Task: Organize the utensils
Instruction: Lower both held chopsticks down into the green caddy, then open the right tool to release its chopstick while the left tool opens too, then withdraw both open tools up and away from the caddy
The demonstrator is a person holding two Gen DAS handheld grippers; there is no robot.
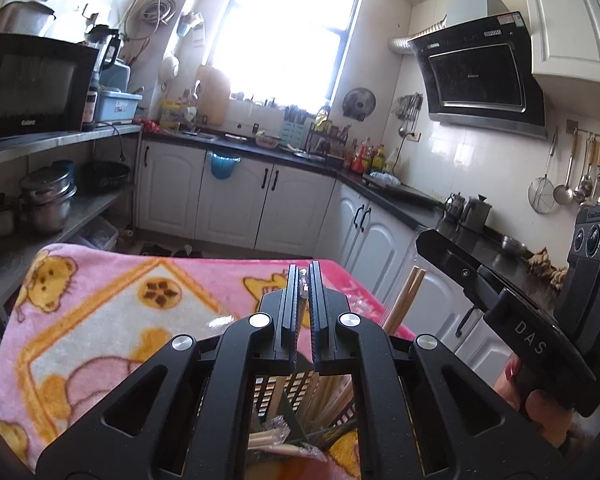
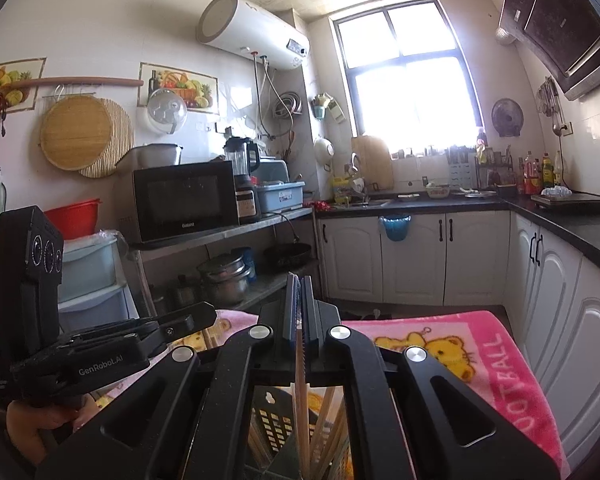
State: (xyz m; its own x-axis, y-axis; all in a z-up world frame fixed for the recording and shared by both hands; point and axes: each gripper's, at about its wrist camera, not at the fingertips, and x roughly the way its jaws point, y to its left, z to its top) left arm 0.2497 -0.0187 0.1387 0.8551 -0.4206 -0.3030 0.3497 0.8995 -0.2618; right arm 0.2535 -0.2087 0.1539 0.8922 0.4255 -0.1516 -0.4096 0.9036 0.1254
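Observation:
My left gripper (image 1: 303, 280) is shut, with something thin and dark pinched between its fingers; what it is I cannot tell. Below it a black perforated utensil holder (image 1: 296, 404) holds several wooden chopsticks (image 1: 324, 400). My right gripper (image 2: 299, 292) is shut on a thin wooden chopstick (image 2: 301, 408) that runs down into the holder (image 2: 272, 424). In the left wrist view the right gripper (image 1: 424, 236) stands to the right, with two chopstick ends (image 1: 406, 300) sticking up beneath it. In the right wrist view the left gripper (image 2: 210, 314) is at the left.
The holder stands on a table under a pink bear-print blanket (image 1: 100, 320), also in the right wrist view (image 2: 480, 360). Beyond are white cabinets (image 1: 236, 200), a black countertop (image 1: 400, 196), a metal shelf with a microwave (image 1: 32, 88) and pots (image 1: 48, 200).

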